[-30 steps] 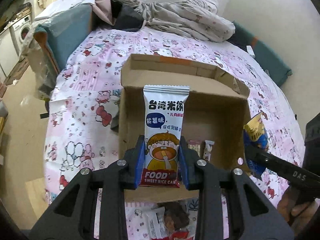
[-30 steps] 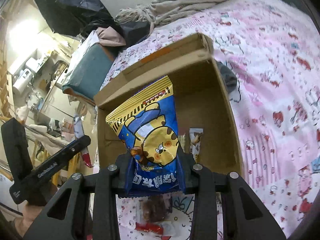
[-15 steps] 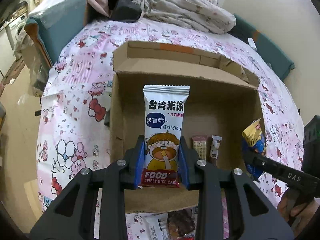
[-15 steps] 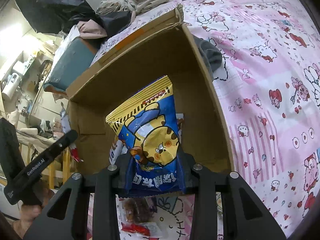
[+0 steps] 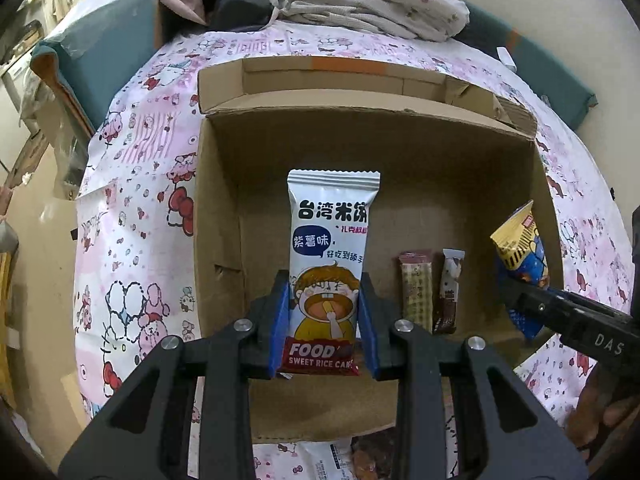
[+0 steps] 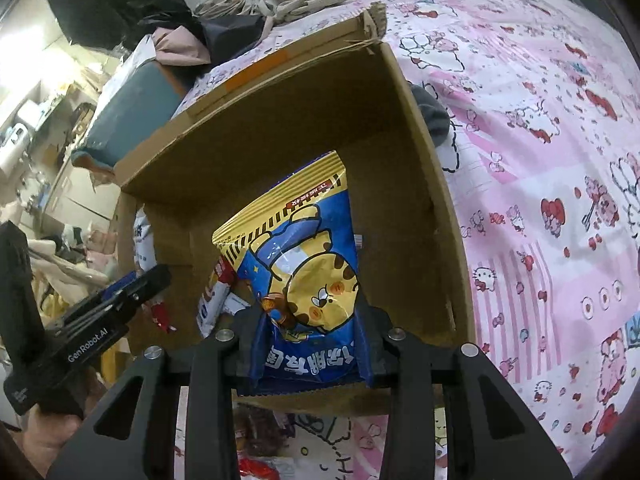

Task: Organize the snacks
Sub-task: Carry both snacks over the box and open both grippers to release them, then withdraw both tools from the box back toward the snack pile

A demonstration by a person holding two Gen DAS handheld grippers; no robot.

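Note:
An open cardboard box (image 5: 218,208) (image 6: 436,208) lies on a pink cartoon-print bedspread. My left gripper (image 5: 323,328) is shut on a white sweet rice cake packet (image 5: 330,248), held upright over the box's near left part. My right gripper (image 6: 310,344) is shut on a blue and yellow cat-print snack bag (image 6: 304,256), also seen as the blue and yellow bag (image 5: 522,256) at the box's right side in the left wrist view. On the box floor lie two thin snack bars (image 5: 416,292).
More snack packets (image 5: 360,456) (image 6: 256,432) lie on the bedspread in front of the box. Crumpled bedding (image 5: 372,0) and a teal cushion (image 5: 100,48) sit behind it. A dark sock-like cloth (image 6: 432,116) lies by the box's right wall.
Both grippers have sunk towards the box with their packets; the box looks larger and fills more of each view. Neither grip has changed.

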